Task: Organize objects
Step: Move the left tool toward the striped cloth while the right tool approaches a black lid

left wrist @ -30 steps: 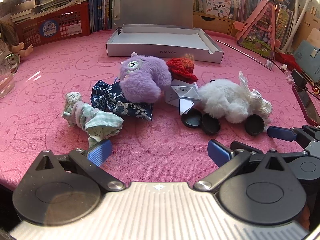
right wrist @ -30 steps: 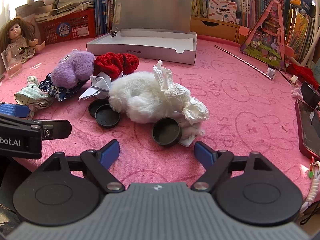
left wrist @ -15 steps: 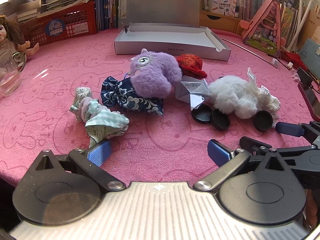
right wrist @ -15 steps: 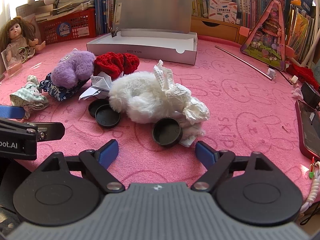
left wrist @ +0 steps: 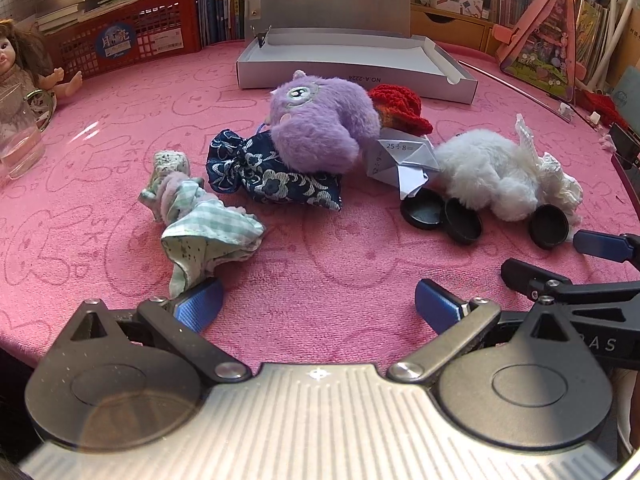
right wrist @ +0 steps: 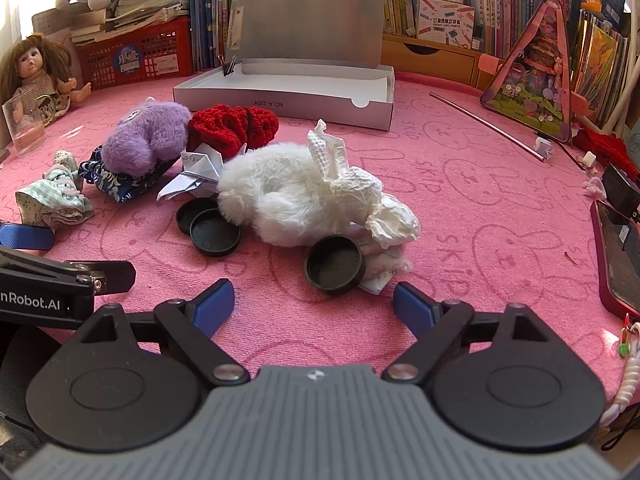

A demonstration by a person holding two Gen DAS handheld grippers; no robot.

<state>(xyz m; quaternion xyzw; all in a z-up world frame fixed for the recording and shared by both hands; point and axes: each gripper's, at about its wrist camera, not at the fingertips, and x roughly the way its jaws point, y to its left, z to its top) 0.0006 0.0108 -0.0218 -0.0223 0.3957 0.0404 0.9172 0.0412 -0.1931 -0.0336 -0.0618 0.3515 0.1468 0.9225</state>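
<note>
Now left tool (left wrist: 318,304) spread wide, right tool (right wrist: 314,302) spread wide, black cap (right wrist: 335,265) just ahead.

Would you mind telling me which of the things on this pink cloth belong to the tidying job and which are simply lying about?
Likely to organize:
purple plush
white plush
red knit
navy pouch
checked cloth
folded paper
black lids
open box

Lying about:
doll
glass
red basket
phone
</note>
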